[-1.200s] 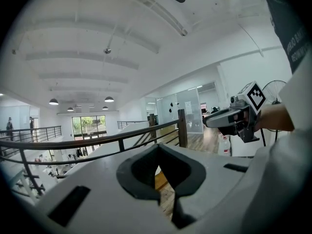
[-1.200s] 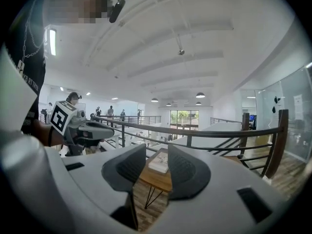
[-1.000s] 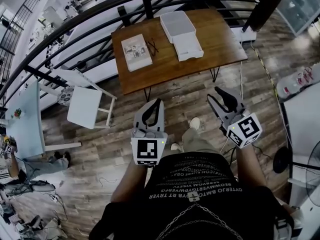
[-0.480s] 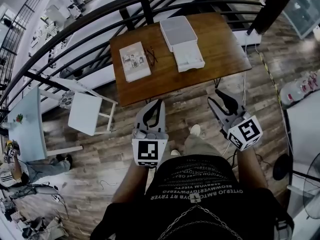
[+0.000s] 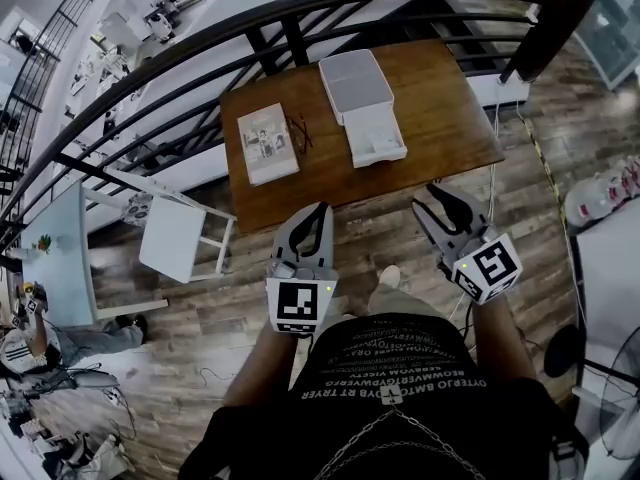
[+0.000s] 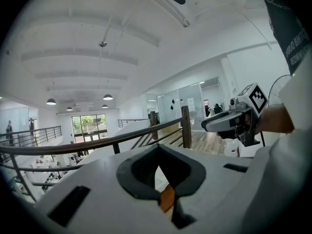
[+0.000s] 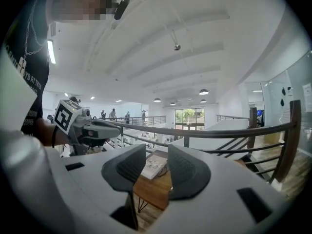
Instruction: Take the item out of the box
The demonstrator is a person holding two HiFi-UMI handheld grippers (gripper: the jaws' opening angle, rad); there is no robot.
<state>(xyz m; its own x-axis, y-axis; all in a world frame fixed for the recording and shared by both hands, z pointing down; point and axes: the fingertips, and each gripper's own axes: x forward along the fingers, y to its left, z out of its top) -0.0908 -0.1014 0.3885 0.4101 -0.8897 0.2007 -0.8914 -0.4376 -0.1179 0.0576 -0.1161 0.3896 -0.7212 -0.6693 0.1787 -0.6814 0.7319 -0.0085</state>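
A white box lies on the far side of a wooden table, as a flat lid part with a shallower tray part nearer to me. What is in it I cannot make out. Both grippers hang over the floor, short of the table's near edge. My left gripper is shut, its tips touching with nothing between them. My right gripper is open and holds nothing; between its pads I see the table edge.
A printed booklet and a small dark item lie on the table's left half. A black railing curves behind the table. A white stool stands left on the plank floor, and my shoe is below the grippers.
The table has come nearer in the head view. Both grippers have moved forward with the person towards its near edge. The jaws look the same.
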